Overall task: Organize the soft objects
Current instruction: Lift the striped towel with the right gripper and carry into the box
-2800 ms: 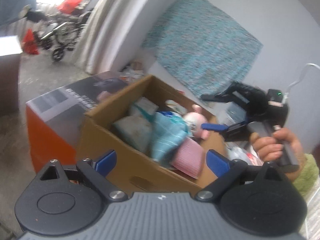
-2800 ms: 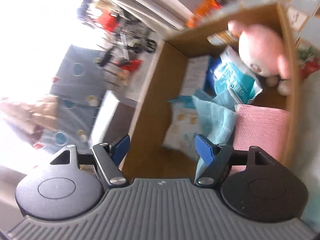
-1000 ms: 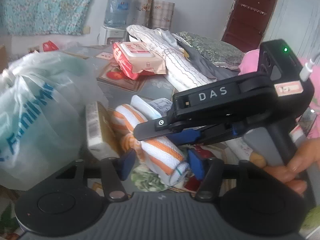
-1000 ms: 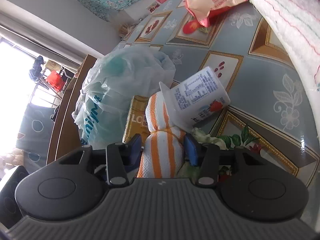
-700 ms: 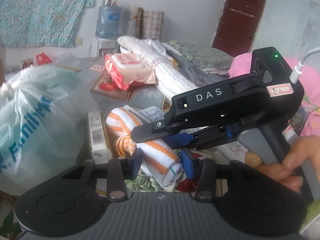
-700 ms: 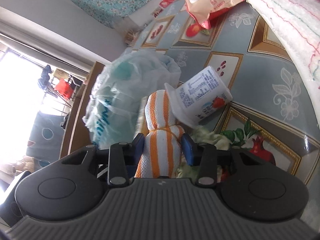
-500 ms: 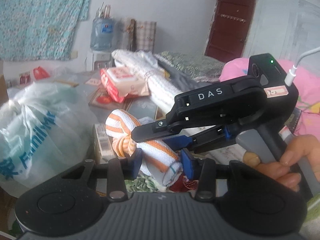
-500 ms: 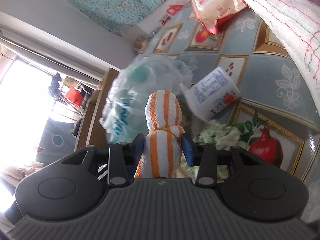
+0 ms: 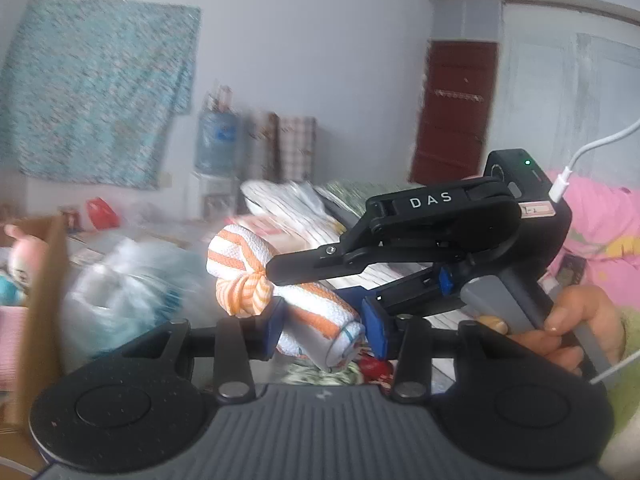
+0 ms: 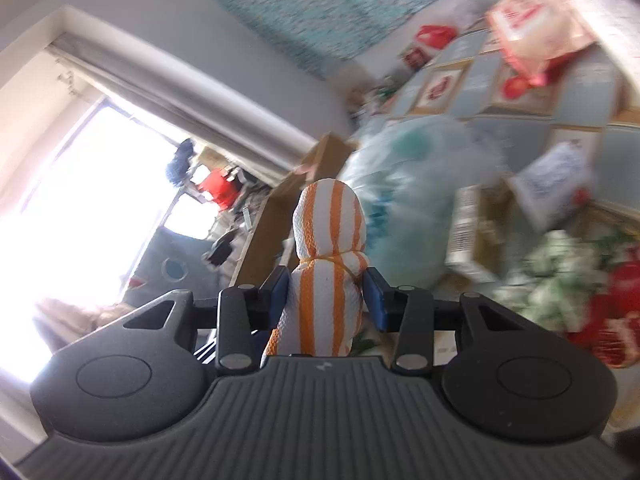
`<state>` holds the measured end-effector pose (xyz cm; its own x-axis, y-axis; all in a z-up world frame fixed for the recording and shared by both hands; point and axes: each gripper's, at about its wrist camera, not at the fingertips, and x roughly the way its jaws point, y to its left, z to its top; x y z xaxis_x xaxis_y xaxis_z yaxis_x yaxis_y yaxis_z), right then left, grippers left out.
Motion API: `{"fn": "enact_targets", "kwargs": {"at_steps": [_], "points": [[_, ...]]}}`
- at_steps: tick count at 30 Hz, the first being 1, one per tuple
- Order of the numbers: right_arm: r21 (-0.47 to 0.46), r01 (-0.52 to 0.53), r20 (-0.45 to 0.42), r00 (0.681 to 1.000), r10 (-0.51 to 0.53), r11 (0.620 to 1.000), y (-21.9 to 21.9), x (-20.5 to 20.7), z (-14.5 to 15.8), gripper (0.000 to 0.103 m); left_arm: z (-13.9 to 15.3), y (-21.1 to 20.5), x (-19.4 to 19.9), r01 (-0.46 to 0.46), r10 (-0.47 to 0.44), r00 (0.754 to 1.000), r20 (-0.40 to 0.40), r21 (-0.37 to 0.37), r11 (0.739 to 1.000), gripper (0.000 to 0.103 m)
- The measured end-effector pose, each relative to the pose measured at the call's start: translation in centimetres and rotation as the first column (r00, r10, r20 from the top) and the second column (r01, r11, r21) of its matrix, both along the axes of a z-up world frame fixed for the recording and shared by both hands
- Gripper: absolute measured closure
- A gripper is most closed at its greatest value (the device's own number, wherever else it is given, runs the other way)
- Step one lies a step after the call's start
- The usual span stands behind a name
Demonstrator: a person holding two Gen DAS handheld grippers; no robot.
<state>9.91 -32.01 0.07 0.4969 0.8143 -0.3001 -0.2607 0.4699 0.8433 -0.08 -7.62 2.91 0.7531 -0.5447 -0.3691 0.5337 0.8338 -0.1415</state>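
Note:
An orange-and-white striped rolled towel point(image 9: 280, 292) tied with a band is held in the air above the table. My left gripper point(image 9: 326, 324) is shut on its near end. My right gripper point(image 10: 326, 292) is shut on the same towel point(image 10: 328, 248), and its black body point(image 9: 440, 240) comes in from the right in the left wrist view. A cardboard box point(image 9: 40, 304) stands at the left edge, with a pink plush toy point(image 9: 18, 252) inside. The box point(image 10: 272, 224) also shows in the right wrist view.
A translucent bluish plastic bag point(image 9: 132, 280) lies beside the box. On the patterned table point(image 10: 580, 92) lie a red-and-white wipes pack point(image 10: 536, 28), a white tub point(image 10: 556, 184), a small carton point(image 10: 464, 236) and a green crumpled item point(image 10: 560, 280). Striped fabric point(image 9: 304, 208) is piled behind.
Both grippers have lifted the striped towel off the table and carried it toward the cardboard box. The box has come into view at the left.

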Motion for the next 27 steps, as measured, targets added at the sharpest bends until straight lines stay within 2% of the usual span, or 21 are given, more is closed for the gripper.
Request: {"fn": "enact_targets", "kwargs": {"at_steps": [3, 6, 8, 12, 15, 17, 23, 27], "points": [[0.012, -0.068, 0.031, 0.997, 0.067, 0.998, 3.0, 0.7, 1.4, 0.063, 1.0, 2.6, -1.0, -0.065, 0.065, 0.998, 0.025, -0.019, 0.998, 0.06], [0.017, -0.156, 0.068, 0.986, 0.154, 0.988, 6.9, 1.8, 3.1, 0.063, 2.1, 5.4, -2.0, -0.162, 0.164, 0.985, 0.059, -0.032, 0.986, 0.06], [0.012, -0.222, 0.086, 0.972, 0.22, 0.975, 10.1, 2.8, 4.2, 0.063, 2.8, 7.1, -2.5, -0.237, 0.239, 0.968, 0.073, -0.035, 0.971, 0.059], [-0.014, -0.359, 0.083, 0.93, 0.359, 0.933, 17.8, 5.1, 5.8, 0.063, 3.9, 11.8, -3.0, -0.396, 0.398, 0.916, 0.047, -0.052, 0.917, 0.059], [-0.019, -0.445, 0.027, 0.895, 0.445, 0.895, 23.9, 7.2, 6.1, 0.063, 4.4, 15.8, -2.4, -0.498, 0.499, 0.867, -0.012, -0.073, 0.864, 0.059], [-0.022, -0.482, -0.023, 0.876, 0.481, 0.876, 27.7, 8.4, 5.9, 0.063, 4.4, 18.4, -1.5, -0.546, 0.544, 0.838, -0.048, -0.061, 0.836, 0.059], [-0.072, -0.506, -0.186, 0.854, 0.486, 0.86, 36.5, 12.0, 3.6, 0.064, 3.0, 25.0, 3.2, -0.605, 0.595, 0.779, -0.197, 0.012, 0.796, 0.06], [-0.1, -0.491, -0.3, 0.844, 0.444, 0.865, 40.2, 14.2, 0.5, 0.064, 1.7, 28.2, 5.5, -0.646, 0.642, 0.718, -0.269, 0.086, 0.759, 0.059]]}}
